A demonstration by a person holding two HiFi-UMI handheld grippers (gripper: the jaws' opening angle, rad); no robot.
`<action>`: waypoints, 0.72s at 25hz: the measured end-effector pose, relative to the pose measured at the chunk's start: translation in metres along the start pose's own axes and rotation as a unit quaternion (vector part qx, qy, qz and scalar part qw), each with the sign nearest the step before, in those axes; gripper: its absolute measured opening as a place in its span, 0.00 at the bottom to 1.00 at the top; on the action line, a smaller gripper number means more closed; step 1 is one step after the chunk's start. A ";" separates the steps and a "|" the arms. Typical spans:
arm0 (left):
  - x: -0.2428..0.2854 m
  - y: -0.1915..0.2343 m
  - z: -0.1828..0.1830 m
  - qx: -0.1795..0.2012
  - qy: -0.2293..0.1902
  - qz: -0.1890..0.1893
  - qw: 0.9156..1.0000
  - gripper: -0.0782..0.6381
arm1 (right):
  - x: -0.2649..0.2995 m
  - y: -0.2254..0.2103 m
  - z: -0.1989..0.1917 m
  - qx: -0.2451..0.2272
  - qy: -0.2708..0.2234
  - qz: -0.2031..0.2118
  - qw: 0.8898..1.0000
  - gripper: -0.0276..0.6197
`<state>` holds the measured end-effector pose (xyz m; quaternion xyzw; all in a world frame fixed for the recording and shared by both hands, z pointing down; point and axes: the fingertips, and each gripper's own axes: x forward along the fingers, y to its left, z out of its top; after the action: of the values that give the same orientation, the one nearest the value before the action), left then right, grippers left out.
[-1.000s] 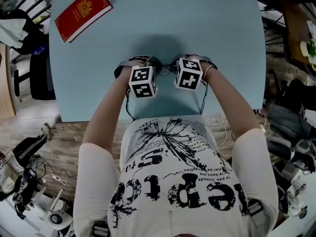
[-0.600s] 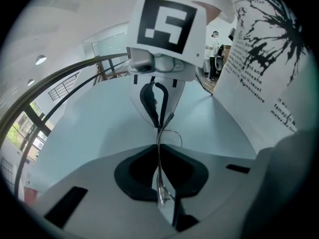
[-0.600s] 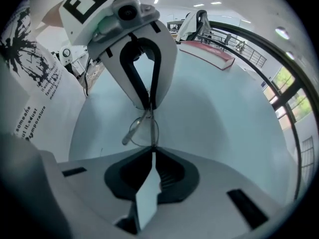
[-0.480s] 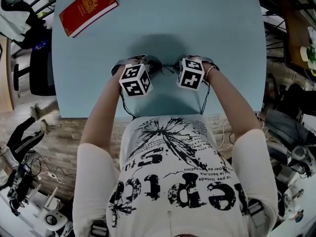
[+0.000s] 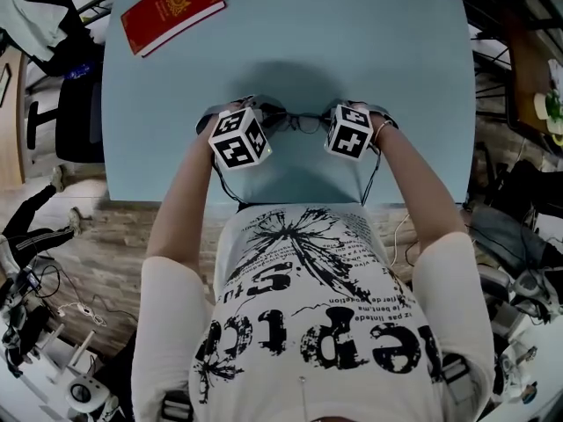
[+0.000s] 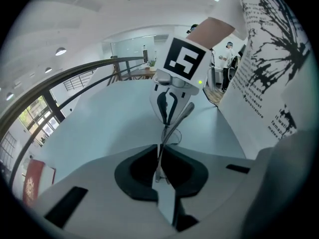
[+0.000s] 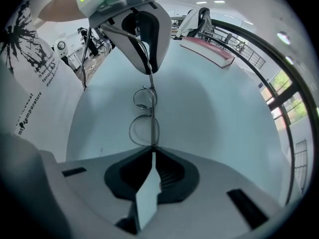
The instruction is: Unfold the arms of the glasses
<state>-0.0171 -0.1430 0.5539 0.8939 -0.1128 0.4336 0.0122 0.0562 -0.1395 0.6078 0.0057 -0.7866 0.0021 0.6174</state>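
Left claw (image 6: 158,169) further left, glasses (image 7: 144,129) clamped in it.

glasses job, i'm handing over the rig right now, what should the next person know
Left tool: shut on one end of the glasses.
Right tool: shut on the other end.
Glasses span the two tools, near the blue table's front edge.
Done: both ends gripped.
Left: an arm looks still folded along the lenses; swing both arms out.
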 end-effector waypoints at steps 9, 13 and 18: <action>-0.008 0.004 -0.013 -0.038 0.002 0.022 0.999 0.15 | -0.004 -0.007 -0.013 0.005 0.014 -0.031 0.999 0.09; -0.007 0.005 -0.009 -0.036 0.001 0.027 0.999 0.15 | -0.010 -0.013 -0.014 -0.008 0.028 -0.051 0.998 0.10; -0.007 0.007 -0.009 -0.037 -0.005 0.030 0.999 0.15 | -0.020 -0.013 0.006 -0.017 0.009 -0.045 0.999 0.23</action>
<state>-0.0295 -0.1473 0.5535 0.8912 -0.1558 0.4248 0.0320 0.0553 -0.1528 0.5872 0.0306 -0.7798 -0.0392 0.6241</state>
